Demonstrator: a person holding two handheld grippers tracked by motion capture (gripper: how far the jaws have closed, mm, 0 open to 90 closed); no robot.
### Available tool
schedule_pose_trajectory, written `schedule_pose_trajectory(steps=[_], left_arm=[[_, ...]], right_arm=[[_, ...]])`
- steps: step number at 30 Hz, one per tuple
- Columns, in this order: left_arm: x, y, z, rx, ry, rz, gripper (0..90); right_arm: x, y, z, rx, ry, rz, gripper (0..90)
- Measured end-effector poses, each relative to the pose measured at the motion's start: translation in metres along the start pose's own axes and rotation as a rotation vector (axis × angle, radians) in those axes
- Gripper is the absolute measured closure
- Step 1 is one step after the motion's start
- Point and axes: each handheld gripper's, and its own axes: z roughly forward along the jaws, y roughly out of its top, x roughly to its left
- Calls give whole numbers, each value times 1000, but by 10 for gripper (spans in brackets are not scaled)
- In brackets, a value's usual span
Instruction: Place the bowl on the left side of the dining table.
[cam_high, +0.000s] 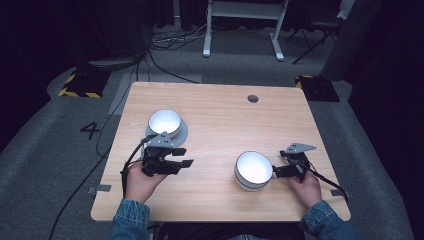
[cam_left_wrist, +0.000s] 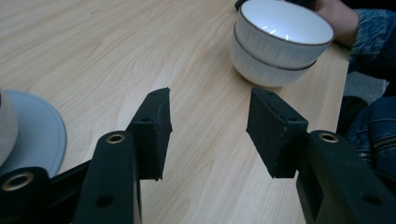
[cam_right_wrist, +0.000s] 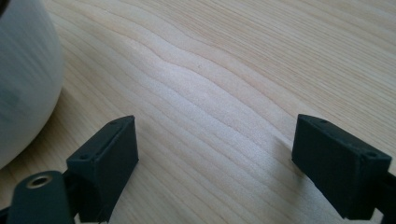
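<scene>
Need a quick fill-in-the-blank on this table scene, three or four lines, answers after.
1. The white ribbed bowls near the right hand-held gripper form a stack of ____.
2. The other white bowl sits on a grey ____.
3. Both hand-held grippers' jaws are ____.
4. The tabletop is light ____.

Answers: two; plate; open; wood

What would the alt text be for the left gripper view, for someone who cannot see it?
The left gripper holds its two black jaws open and empty over a light wooden table. Beyond them stand two stacked white bowls, with a hand in a denim sleeve behind; a grey saucer lies at the left edge.
</scene>
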Motion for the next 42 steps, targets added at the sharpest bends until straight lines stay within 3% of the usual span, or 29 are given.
schedule_pose_trajectory(steps=[7,9,10,19,27,36,40,42], left_arm=[[-5,-12,12,36,28,10,492],[-6,-15,14,20,42,9,492],[-7,-16,15,24,28,4,492],[-10,-27,24,52,48,-4,489],[-11,-40,48,149,60,-22,485],[-10,-43,70,252,80,-9,469],[-10,-47,77,278,51,-40,471],[-12,-48,80,301,63,-46,470]], right_arm=[[0,0,0,0,0,-1,146],[0,0,0,0,0,-1,145],[0,0,0,0,0,-1,146],[0,0,0,0,-1,-1,145],[0,0,0,0,0,0,145],[0,0,0,0,0,0,145],[0,0,0,0,-1,-1,146],[0,0,0,0,0,0,145]])
